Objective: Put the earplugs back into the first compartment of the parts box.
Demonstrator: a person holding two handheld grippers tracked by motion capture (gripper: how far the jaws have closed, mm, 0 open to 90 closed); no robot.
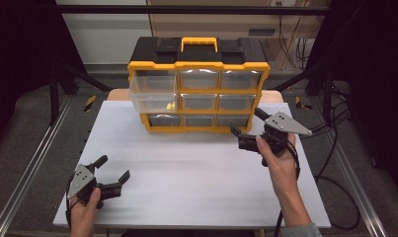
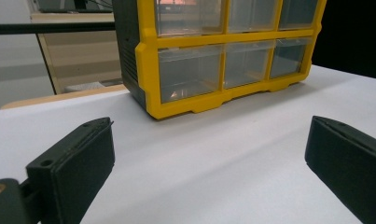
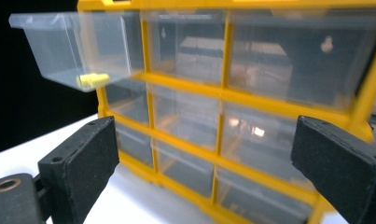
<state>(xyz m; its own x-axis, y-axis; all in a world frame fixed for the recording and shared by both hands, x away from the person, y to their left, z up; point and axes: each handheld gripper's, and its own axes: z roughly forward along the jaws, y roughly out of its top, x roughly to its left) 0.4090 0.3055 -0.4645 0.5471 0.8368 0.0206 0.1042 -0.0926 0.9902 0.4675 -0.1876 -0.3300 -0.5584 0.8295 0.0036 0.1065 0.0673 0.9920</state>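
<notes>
A yellow and black organizer box [image 1: 199,74] with clear drawers stands at the far side of the white table [image 1: 186,173]. Its top-left drawer [image 1: 152,94] is pulled out and holds a small yellow piece [image 1: 171,105], seen also as the yellow piece [image 3: 93,80] in the drawer [image 3: 73,46]. My right gripper [image 1: 246,123] is open, close to the box's lower right corner, with the box front [image 3: 251,107] just ahead of its jaws. My left gripper [image 1: 113,169] is open and empty near the table's front left, facing the box [image 2: 223,60].
Metal rails run along both sides of the table. Black frame posts and cables stand at the right and back. A wooden counter lies behind the box.
</notes>
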